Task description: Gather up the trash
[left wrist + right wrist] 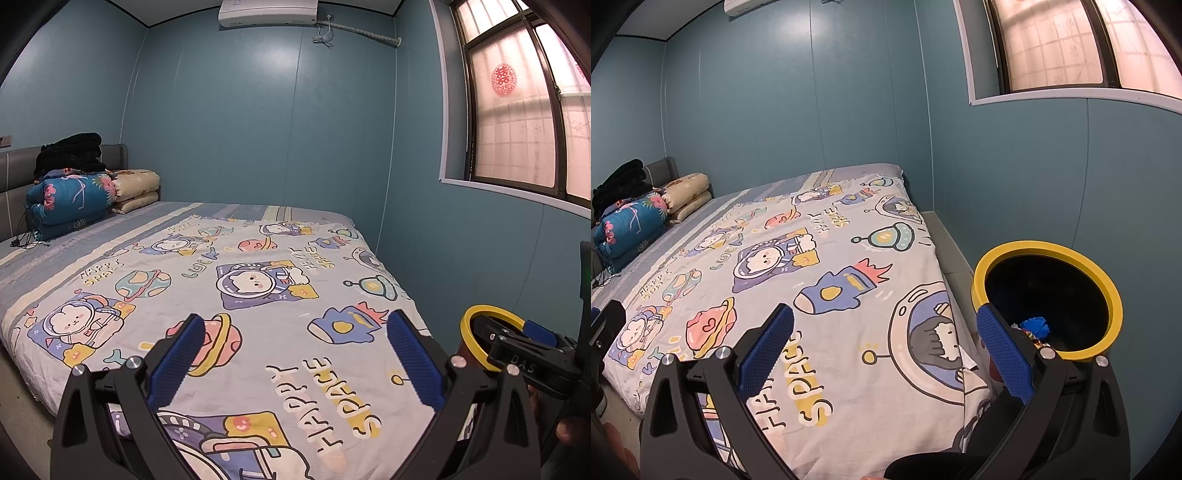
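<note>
Right wrist: bin [1106, 284] contents dim, claw-blocked

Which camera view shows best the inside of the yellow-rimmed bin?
The right wrist view shows it best: the yellow-rimmed bin faces the camera, so its dark inside and some colourful trash at the bottom are visible. In the left wrist view, the right gripper covers most of its opening; only part of the rim shows.

The bedsheet [258, 266] carries "HAPPY SPACE" printed several times among its cartoon astronauts, the black body of the right claw [524, 363] is stamped "DAS", and the window pane [517, 122] bears a red double-happiness paper sign [501, 79].
</note>
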